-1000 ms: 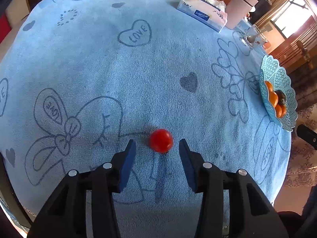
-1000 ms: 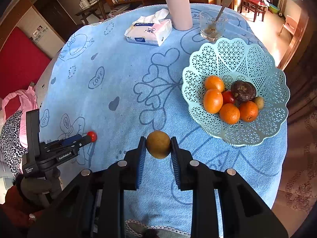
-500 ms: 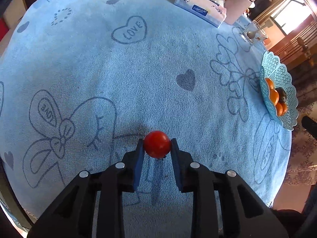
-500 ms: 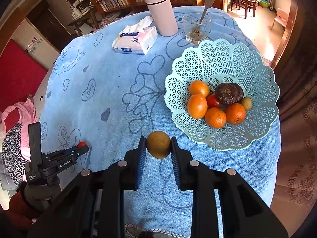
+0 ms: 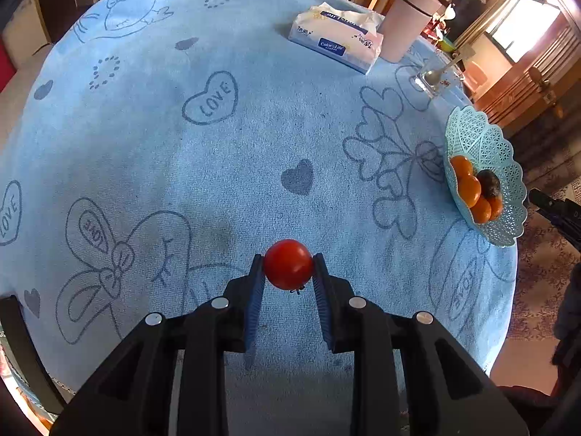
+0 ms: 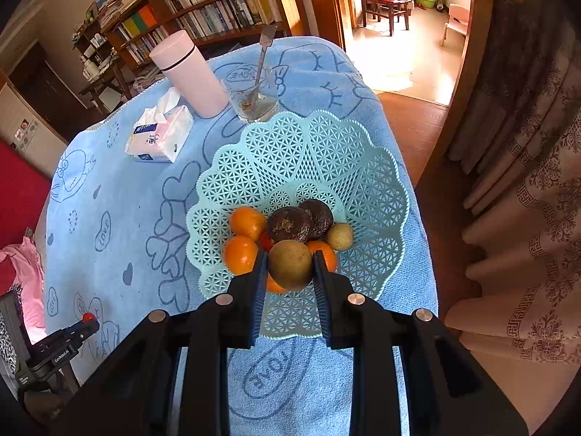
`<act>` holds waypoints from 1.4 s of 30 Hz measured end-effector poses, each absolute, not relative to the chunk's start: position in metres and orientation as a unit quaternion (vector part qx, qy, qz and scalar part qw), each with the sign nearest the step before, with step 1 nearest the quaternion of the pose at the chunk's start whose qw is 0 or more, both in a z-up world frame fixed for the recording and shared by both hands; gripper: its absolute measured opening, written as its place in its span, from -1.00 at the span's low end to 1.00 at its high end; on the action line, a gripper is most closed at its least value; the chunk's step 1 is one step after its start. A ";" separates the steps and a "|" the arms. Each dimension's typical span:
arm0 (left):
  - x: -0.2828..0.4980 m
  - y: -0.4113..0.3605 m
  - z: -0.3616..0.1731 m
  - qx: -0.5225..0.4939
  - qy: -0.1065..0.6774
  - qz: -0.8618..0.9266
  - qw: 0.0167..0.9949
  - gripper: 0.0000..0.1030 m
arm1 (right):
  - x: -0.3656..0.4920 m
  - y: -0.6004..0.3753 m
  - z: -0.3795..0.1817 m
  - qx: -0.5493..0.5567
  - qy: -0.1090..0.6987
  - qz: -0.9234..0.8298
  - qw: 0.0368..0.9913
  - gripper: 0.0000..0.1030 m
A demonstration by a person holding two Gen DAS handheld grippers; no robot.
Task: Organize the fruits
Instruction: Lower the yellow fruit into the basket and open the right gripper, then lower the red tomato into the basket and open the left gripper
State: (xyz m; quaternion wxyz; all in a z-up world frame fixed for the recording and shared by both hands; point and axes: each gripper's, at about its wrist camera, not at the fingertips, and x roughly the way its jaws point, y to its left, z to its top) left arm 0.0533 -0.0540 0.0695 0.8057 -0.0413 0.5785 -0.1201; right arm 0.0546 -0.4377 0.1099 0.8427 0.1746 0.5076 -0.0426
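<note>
My left gripper (image 5: 287,269) is shut on a small red tomato (image 5: 287,263) and holds it just above the blue tablecloth, far left of the basket. My right gripper (image 6: 289,265) is shut on a brownish-green round fruit (image 6: 289,263) and holds it over the near side of the light-blue lattice basket (image 6: 319,160). The basket holds several oranges (image 6: 247,222), two dark brown fruits (image 6: 290,223), a small yellowish fruit (image 6: 340,236) and a red one, mostly hidden. The basket also shows in the left wrist view (image 5: 472,134) at the table's right edge.
A tissue pack (image 6: 159,138), a pink tumbler (image 6: 189,72) and a glass with a spoon (image 6: 254,98) stand at the table's far side. The table edge drops off right of the basket. The left gripper shows at the lower left of the right wrist view (image 6: 72,334).
My left gripper closed on the tomato and lifted it slightly. My right gripper carried the brownish-green fruit forward until it hangs over the basket.
</note>
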 end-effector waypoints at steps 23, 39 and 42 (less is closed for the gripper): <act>0.096 -0.235 0.084 0.045 0.548 -0.261 0.793 -0.47 | -0.032 -0.491 0.103 0.218 0.505 -0.094 0.830 -0.15; 0.136 -0.329 0.066 0.088 0.535 -0.285 0.791 -0.38 | -0.080 -0.522 0.086 0.238 0.521 -0.121 0.811 -0.14; 0.135 -0.326 0.068 0.089 0.527 -0.278 0.798 0.12 | -0.077 -0.519 0.085 0.237 0.523 -0.114 0.811 -0.12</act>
